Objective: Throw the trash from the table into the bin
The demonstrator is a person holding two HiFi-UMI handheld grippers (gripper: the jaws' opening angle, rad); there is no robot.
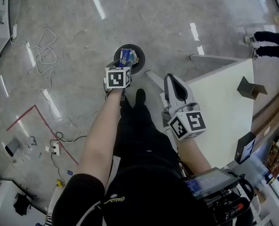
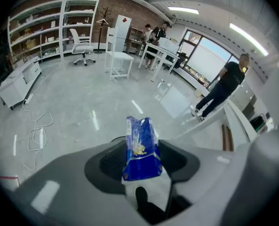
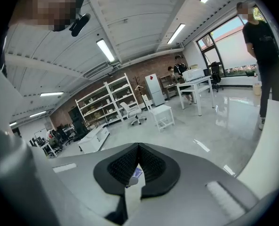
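Two grippers hung low between the person's legs and the white tabletop (image 1: pixel 224 112). Off the tabletop's left edge the grey floor (image 1: pixel 73 41) spread wide. A loose white cable (image 1: pixel 44 51) and red tape lines (image 1: pixel 45 121) lay well to the left, so most of the open room was on that side. On the other side the tabletop's left edge ran close beside the right gripper (image 3: pixel 138 148).

The small round bin (image 1: pixel 141 61) stood on the floor near that left edge, just beyond the person's shoe (image 1: pixel 140 96). The left gripper (image 2: pixel 141 144) pointed steeply down over it. Its jaws were released, standing apart on either side of the blue packet (image 1: pixel 127 56), which showed upright within the bin's rim. The right gripper's jaws were clenched at the tips on a small white-and-blue scrap (image 3: pixel 133 175).

A folded brown card (image 1: pixel 249 87) stood near the tabletop's far edge. Further off, the room held white shelves (image 2: pixel 59 27) against a brick wall and an office chair (image 2: pixel 80 46). Another person (image 2: pixel 224 86) stood by the tabletop's far end.
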